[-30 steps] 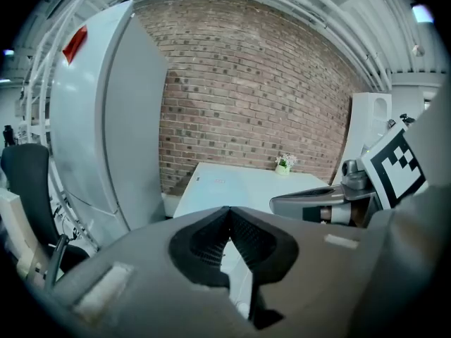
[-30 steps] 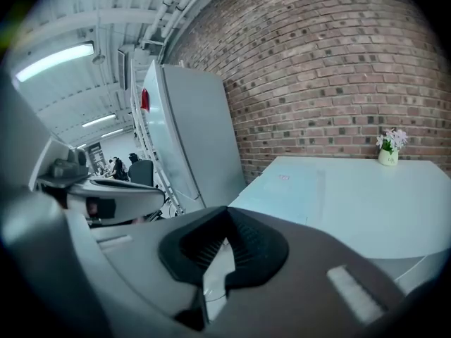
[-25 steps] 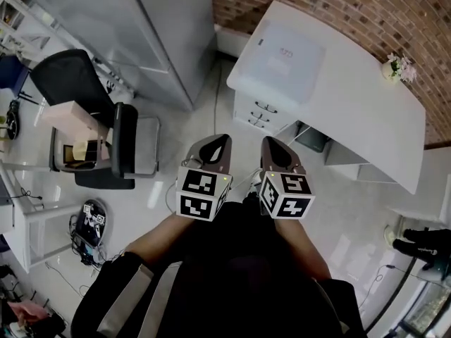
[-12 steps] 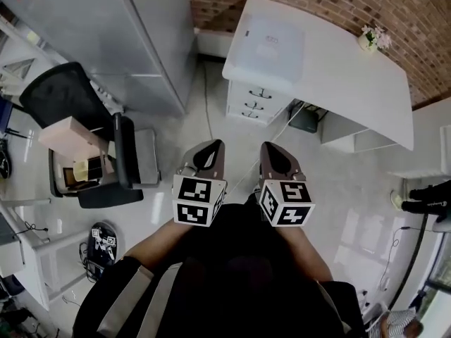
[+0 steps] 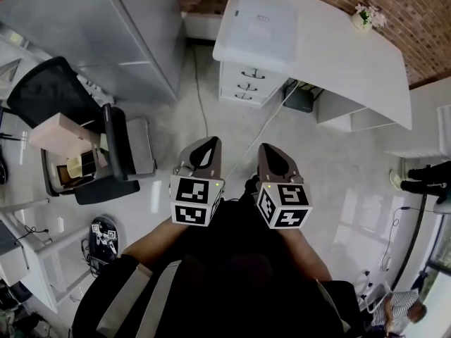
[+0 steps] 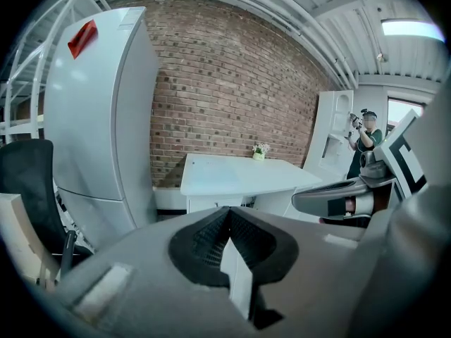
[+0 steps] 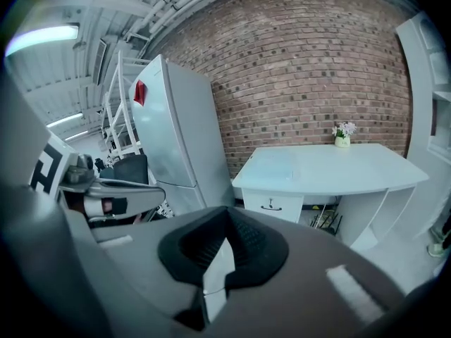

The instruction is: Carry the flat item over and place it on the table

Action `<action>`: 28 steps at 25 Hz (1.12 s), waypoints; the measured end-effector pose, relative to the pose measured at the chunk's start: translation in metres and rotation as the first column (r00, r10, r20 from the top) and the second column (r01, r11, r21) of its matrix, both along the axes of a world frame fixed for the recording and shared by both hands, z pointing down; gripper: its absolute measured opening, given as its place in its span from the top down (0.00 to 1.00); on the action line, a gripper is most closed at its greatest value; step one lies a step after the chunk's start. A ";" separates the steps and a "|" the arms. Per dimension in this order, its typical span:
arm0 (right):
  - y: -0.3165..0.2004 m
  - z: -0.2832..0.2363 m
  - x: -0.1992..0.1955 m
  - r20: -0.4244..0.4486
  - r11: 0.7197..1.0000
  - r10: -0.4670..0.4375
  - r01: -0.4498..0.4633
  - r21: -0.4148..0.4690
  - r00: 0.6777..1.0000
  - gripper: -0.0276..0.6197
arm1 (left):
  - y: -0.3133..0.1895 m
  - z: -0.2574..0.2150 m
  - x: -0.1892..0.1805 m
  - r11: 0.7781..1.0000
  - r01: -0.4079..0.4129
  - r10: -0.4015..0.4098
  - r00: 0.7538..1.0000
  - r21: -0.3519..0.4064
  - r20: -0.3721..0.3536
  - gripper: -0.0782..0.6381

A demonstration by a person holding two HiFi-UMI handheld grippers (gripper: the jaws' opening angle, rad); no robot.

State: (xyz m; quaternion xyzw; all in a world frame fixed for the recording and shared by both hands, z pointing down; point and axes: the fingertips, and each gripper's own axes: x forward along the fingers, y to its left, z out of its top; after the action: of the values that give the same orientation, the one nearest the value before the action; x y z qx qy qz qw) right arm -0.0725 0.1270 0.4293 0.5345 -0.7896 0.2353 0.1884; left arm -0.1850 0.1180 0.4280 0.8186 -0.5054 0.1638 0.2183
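Nearest, the left hand-held gripper point(image 5: 210, 144) and right hand-held gripper point(image 5: 268, 151) are both clenched on nothing, side by side over pale floor. Ahead the floor lies open, bar a thin pale cable point(image 5: 199, 83) trailing past the tall grey cabinet point(image 5: 134, 34) at left. Beyond, the pale flat rectangular item point(image 5: 259, 21) lies on the white worktop point(image 5: 338, 55), at its left end above the drawers. I'd walk up square to that end, then part the jaws and come in low at the item's near edge.

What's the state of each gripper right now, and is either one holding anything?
Left gripper: closed, holding nothing.
Right gripper: closed, holding nothing.
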 end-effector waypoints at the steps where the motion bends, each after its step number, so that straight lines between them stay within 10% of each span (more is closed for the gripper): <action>1: 0.002 0.002 0.002 0.000 1.000 0.006 -0.006 -0.004 1.000 0.95 | 0.001 0.002 0.001 1.000 -0.003 0.003 1.000 -0.004 0.002 0.89; 28: -0.005 0.000 0.038 -0.004 0.997 0.072 -0.072 0.015 0.997 0.96 | -0.014 -0.004 0.040 0.998 -0.062 0.062 0.998 0.028 0.028 0.89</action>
State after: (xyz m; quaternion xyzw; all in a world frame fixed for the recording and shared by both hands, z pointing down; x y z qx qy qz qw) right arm -0.0342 0.1222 0.4295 0.5644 -0.7712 0.2348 0.1775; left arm -0.1451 0.1037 0.4241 0.8346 -0.4851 0.1744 0.1942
